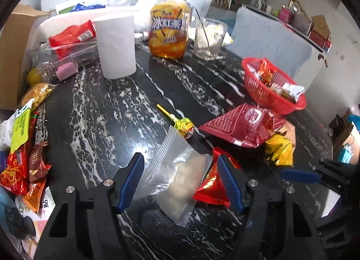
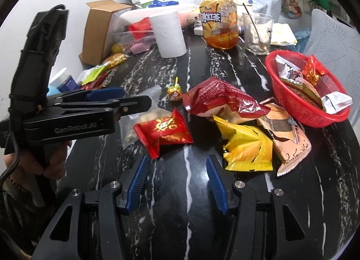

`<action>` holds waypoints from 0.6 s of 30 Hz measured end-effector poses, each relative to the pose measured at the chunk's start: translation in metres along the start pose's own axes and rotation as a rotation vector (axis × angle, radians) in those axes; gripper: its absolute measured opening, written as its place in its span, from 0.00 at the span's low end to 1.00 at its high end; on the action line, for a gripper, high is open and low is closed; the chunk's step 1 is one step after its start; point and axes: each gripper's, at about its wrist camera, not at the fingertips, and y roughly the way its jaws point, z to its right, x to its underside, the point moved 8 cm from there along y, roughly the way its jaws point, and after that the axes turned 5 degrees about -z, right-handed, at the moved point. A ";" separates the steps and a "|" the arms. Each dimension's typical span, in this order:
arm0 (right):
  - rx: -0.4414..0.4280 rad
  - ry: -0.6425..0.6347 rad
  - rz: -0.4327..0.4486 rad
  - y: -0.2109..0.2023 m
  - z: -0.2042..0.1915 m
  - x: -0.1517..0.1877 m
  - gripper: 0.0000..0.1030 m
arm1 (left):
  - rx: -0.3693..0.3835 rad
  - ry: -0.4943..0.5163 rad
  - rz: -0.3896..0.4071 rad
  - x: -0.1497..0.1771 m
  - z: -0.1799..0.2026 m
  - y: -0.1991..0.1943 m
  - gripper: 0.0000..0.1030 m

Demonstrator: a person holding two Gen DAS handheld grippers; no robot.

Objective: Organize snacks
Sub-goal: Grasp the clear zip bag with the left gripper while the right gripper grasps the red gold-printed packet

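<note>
Marble table point(image 1: 94, 125): zip bag point(image 1: 177, 176) lies w/in wide-open, empty L gripper point(image 1: 181, 181); R gripper point(image 2: 177, 183) open, empty.

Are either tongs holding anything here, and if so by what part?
Nothing is held. Left tongs are open over the clear zip bag, not closed on it; right tongs are open above bare table.

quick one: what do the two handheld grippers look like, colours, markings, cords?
Both the left gripper and right gripper have matte black angular bodies with silver bolts and ribbed blue finger pads. The right wrist view shows raised "GenRobot.AI" lettering and black cord on the left one's handle.
</note>
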 end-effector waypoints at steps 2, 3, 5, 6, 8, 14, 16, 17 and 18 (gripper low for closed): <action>0.006 0.003 -0.007 0.002 0.002 -0.001 0.53 | 0.003 0.003 -0.021 0.002 -0.002 0.005 0.64; 0.006 0.003 -0.009 0.003 0.002 -0.001 0.53 | 0.002 0.000 -0.038 0.003 -0.004 0.008 0.64; 0.006 0.002 -0.015 0.006 0.002 -0.002 0.54 | 0.012 -0.020 -0.062 0.007 -0.008 0.014 0.64; 0.005 0.000 -0.020 0.008 0.002 -0.003 0.54 | 0.017 -0.031 -0.067 0.009 -0.009 0.016 0.64; 0.001 -0.005 -0.036 0.012 0.001 -0.005 0.54 | 0.052 -0.060 -0.089 0.013 -0.011 0.021 0.64; -0.027 -0.014 -0.049 0.018 -0.005 -0.012 0.59 | 0.068 -0.103 -0.085 0.020 -0.019 0.020 0.48; -0.048 -0.009 -0.051 0.019 -0.008 -0.014 0.60 | 0.073 -0.118 -0.079 0.021 -0.023 0.016 0.43; -0.052 -0.010 -0.053 0.020 -0.010 -0.015 0.60 | 0.076 -0.128 -0.078 0.022 -0.026 0.013 0.43; -0.055 -0.014 -0.055 0.022 -0.012 -0.017 0.60 | 0.071 -0.143 -0.074 0.023 -0.030 0.010 0.43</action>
